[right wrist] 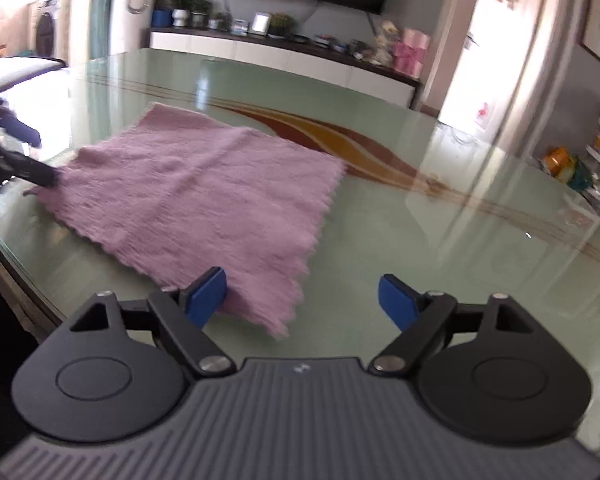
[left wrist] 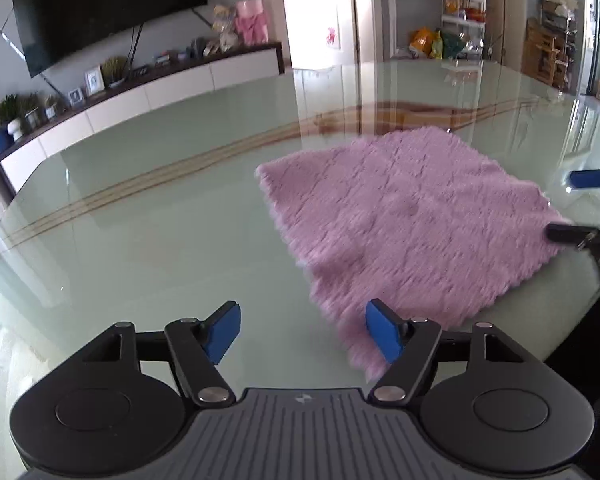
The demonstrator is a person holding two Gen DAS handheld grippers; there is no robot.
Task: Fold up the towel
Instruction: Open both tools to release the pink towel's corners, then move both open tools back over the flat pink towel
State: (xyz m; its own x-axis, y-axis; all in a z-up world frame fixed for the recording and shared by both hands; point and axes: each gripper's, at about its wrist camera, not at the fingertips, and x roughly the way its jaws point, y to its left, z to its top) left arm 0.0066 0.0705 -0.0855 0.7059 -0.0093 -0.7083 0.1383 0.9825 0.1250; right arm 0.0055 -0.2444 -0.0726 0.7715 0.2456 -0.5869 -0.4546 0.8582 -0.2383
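Towel: a pink, fluffy towel (left wrist: 412,216) lies flat and unfolded on the table (left wrist: 160,216), toward its near edge, with both grippers at its near corners.
Left gripper: the left gripper (left wrist: 302,334) has its blue pads spread wide, empty, with the towel's near-left corner just ahead of its right pad.
Right gripper: the right gripper (right wrist: 302,302) is likewise wide apart and empty, with the near-right corner lying beside its left pad.
Step in hand: probably lining up on the two near corners before any pinch; no fold is made yet.
Doing it well: bring each corner between the pads, low to the glass, close on the cloth alone, then lift both corners evenly so the edge stays straight.
Towel material: plush, soft nap, roughly square, with a zigzag cut edge; likely limp and prone to sagging.
Table material: pale green glossy glass with curved brown and gold stripes; slippery, so the towel may slide.
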